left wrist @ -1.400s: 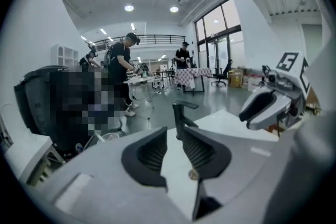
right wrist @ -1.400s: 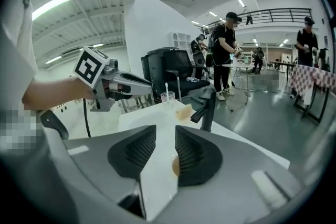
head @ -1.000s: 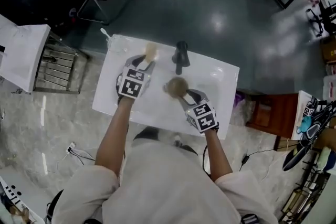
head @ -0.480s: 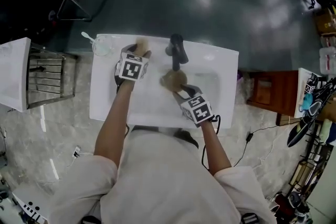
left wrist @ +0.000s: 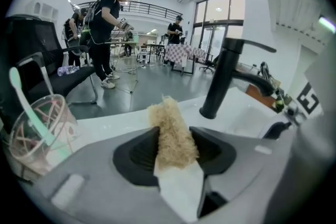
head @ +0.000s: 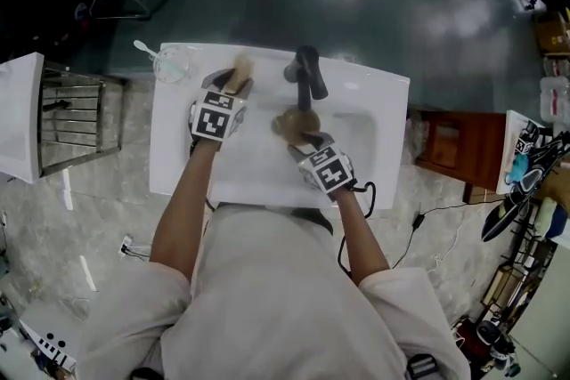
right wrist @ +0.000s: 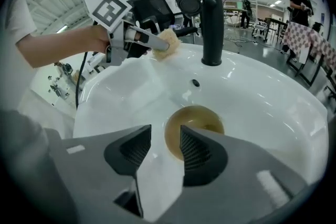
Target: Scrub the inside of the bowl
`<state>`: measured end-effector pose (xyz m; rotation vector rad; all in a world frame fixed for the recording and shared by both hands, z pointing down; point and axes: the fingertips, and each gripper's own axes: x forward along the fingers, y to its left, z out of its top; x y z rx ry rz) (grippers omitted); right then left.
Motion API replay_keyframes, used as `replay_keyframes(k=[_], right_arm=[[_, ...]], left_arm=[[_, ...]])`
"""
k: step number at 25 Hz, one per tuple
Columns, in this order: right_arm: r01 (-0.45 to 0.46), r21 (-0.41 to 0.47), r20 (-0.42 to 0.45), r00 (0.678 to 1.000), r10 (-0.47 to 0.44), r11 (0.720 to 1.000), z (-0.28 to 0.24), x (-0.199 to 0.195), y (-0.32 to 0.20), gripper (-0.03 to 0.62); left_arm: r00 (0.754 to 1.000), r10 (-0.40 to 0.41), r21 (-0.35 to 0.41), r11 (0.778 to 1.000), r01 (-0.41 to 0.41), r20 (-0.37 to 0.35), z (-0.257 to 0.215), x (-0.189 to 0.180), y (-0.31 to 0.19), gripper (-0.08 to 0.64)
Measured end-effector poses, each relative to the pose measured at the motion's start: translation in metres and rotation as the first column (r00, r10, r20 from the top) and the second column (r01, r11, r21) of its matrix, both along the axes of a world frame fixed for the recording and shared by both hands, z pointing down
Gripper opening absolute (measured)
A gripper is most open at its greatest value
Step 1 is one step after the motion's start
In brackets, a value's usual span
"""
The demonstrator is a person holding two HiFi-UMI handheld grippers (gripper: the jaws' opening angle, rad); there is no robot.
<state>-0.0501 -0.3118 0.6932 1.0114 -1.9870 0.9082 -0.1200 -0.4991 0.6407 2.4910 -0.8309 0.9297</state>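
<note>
both hands lower than a sec ago, down at sink (right wrist: 262,97). right tongs (right wrist: 166,132) been opening, now wide, nothing pinched. near rim of brown bowl (right wrist: 202,118) sits in the gap, looks like one jaw over bowl's inside, other outside. left tongs (left wrist: 173,132) just closed a bit more, clamped on tan scrub pad (left wrist: 167,112), over bench left of black tap (right wrist: 210,13), apart from bowl. bowl flat in basin under tap. my guess: bowl gets steadied first, scrubbing not started yet.

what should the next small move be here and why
Probably carry the sponge across and down into the bowl: the bowl is down in the sink, open side up, while the sponge hangs beside the tap, clear of it.
</note>
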Motion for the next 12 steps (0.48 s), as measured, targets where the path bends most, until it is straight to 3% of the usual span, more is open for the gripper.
replay_keyframes(k=[7, 12], right_arm=[[0.090, -0.073, -0.111, 0.989, -0.098, 0.993, 0.035, -0.010, -0.001, 0.180], [0.197, -0.109, -0.252, 0.943, -0.219, 0.974, 0.056, -0.010, 0.000, 0.177]], left_arm=[[0.994, 0.060, 0.004, 0.998, -0.060, -0.092, -0.022, -0.024, 0.039, 0.179], [0.990, 0.026, -0.018, 0.999, -0.029, -0.135, -0.030, -0.045, 0.066, 0.181]])
